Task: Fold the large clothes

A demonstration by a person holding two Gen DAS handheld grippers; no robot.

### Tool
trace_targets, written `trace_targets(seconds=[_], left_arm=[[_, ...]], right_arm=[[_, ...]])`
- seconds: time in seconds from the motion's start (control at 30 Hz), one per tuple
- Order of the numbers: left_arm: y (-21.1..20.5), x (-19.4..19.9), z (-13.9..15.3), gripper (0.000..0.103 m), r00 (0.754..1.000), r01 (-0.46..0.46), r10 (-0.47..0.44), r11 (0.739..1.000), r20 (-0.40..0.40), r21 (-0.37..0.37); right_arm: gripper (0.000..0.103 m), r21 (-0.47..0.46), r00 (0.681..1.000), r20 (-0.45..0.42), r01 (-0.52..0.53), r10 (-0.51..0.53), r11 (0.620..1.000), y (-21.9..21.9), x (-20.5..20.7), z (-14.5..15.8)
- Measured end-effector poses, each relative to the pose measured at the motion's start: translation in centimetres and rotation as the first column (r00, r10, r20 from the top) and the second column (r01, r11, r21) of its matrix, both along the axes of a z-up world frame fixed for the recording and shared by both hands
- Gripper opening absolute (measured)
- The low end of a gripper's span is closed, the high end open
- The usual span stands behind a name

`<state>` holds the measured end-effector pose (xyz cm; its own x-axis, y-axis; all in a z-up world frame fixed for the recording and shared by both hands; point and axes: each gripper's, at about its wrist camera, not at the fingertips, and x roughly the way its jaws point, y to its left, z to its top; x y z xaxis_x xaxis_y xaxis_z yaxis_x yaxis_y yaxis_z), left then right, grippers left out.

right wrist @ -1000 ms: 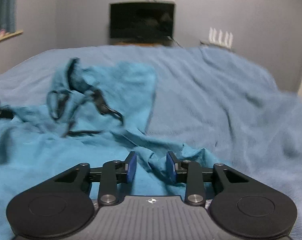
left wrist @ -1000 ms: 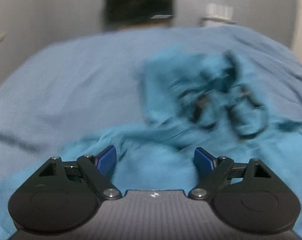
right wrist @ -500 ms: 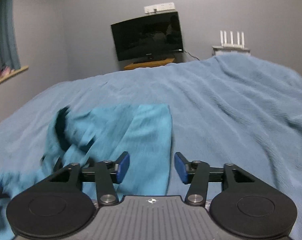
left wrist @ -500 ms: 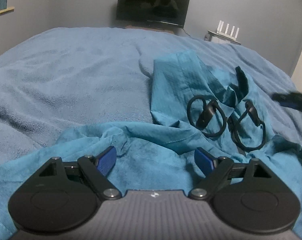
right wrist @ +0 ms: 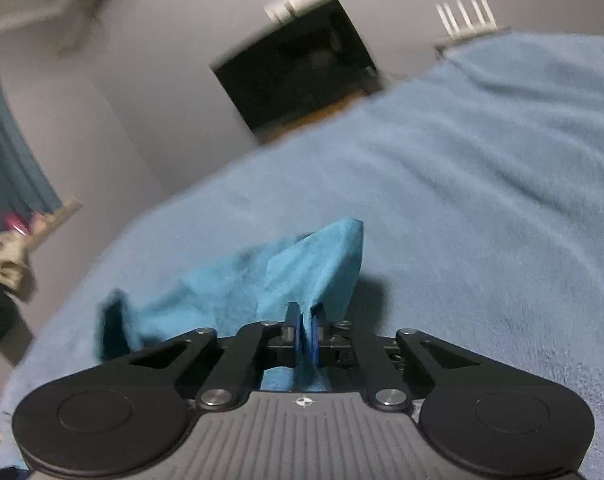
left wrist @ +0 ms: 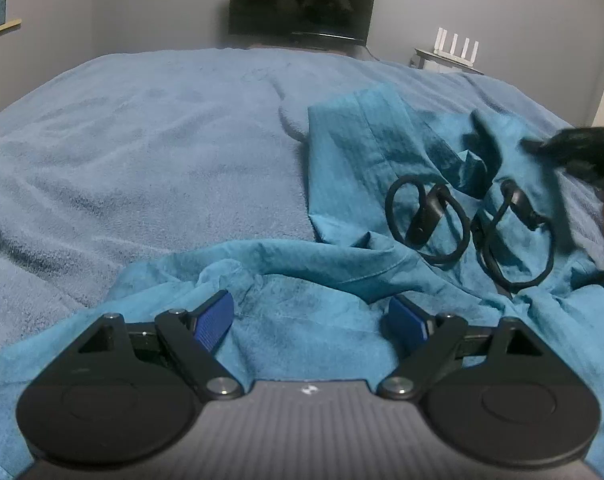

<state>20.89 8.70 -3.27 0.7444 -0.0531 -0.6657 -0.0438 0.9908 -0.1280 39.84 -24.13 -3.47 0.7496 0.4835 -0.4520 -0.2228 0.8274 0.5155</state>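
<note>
Pinching a corner of the teal garment (right wrist: 302, 280), the right gripper (right wrist: 305, 332) has just snapped its jaws closed w/ cloth between the blue pads — fabric fans up and away from the tips toward 11 o'clock in the right wrist view, over the blue bedspread (right wrist: 481, 200). Left gripper (left wrist: 309, 316) hangs w/ jaws wide apart, nothing clamped; rumpled garment (left wrist: 302, 280) sits right at its tips, between the pads but not pressed. From the left wrist view the bulk of the garment runs from the jaws out toward 1–2 o'clock, black straps or cords (left wrist: 425, 220) looped on top there, so its long axis looks diagonal, near-left to far-right. Judgement: left jaws are nearer the near hem, right holds a far corner — next move likely needs the left to close on the cloth straight ahead at 12 o'clock so both ends can be pulled taut.
</note>
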Motion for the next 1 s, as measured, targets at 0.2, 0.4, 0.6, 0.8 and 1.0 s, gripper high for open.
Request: trace_targets(seconds=[0.2, 0.4, 0.6, 0.8, 1.0], left_arm=[[1.0, -0.8, 0.0, 0.086, 0.999, -0.03, 0.032, 0.997, 0.036, -0.074], [3.9, -4.7, 1.8, 0.085, 0.969, -0.147, 0.192, 0.952, 0.153, -0.267], [6.3, -11.4, 5.2, 0.086, 0.885, -0.288, 0.38, 0.901, 0.268, -0.325], [6.8, -15.6, 8.0, 0.086, 0.872, -0.269, 0.365, 0.914, 0.326, -0.304], [2.0, -15.9, 10.4, 0.086, 0.913, -0.085, 0.132, 0.987, 0.385, -0.136]], right_arm=[[0.002, 0.063, 0.959, 0.261, -0.131, 0.11, 0.989, -1.6, -9.6, 6.1], [0.002, -0.099, 0.892, 0.367, -0.245, 0.264, 0.965, -2.5, -23.4, 8.9], [0.002, -0.276, 0.892, 0.243, -0.315, 0.382, 0.908, -3.1, -31.7, 6.4], [0.017, -0.273, 0.929, 0.123, -0.307, 0.35, 0.912, -4.0, -33.8, 6.6], [0.044, -0.194, 0.942, 0.231, -0.202, 0.245, 0.96, -4.6, -36.3, 9.7]])
